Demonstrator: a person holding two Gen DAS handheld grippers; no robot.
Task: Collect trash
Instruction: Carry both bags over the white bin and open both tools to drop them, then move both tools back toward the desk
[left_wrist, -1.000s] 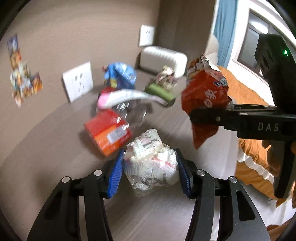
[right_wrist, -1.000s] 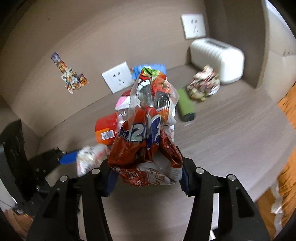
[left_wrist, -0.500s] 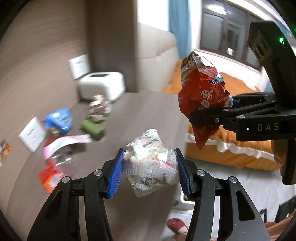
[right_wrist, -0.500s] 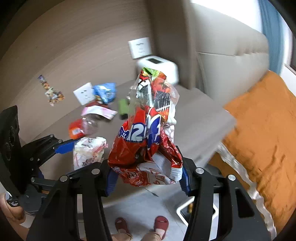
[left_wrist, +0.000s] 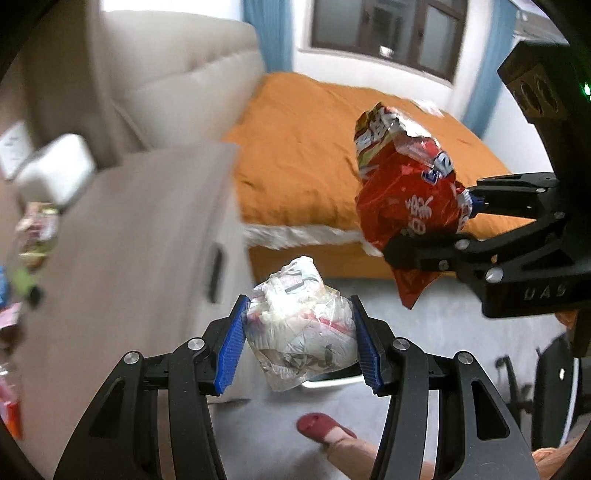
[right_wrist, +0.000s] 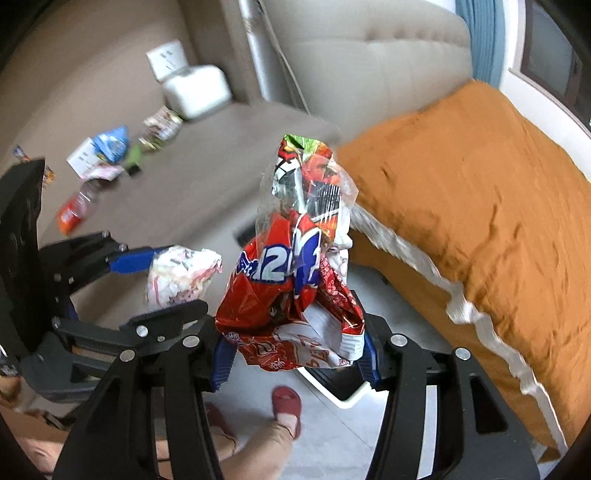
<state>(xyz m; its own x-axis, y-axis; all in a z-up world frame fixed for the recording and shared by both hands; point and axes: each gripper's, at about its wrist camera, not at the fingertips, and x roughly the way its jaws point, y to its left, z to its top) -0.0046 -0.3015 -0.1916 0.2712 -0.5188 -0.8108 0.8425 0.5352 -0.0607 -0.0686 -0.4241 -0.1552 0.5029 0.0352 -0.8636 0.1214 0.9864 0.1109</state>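
Trash is mid-collection: left gripper (left_wrist: 299, 347) clamps a crumpled wad (left_wrist: 301, 332), right gripper (right_wrist: 295, 354) clamps a red bag (right_wrist: 291, 291), both above the floor bin (right_wrist: 343, 387). Wrappers (right_wrist: 110, 147) remain at the desk's (right_wrist: 221, 147) back edge.

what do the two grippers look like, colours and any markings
Both the left gripper and the right gripper are matte black linkage frames with silver rivets and ribbed blue finger pads. The right one carries pale embossed lettering and a green light.
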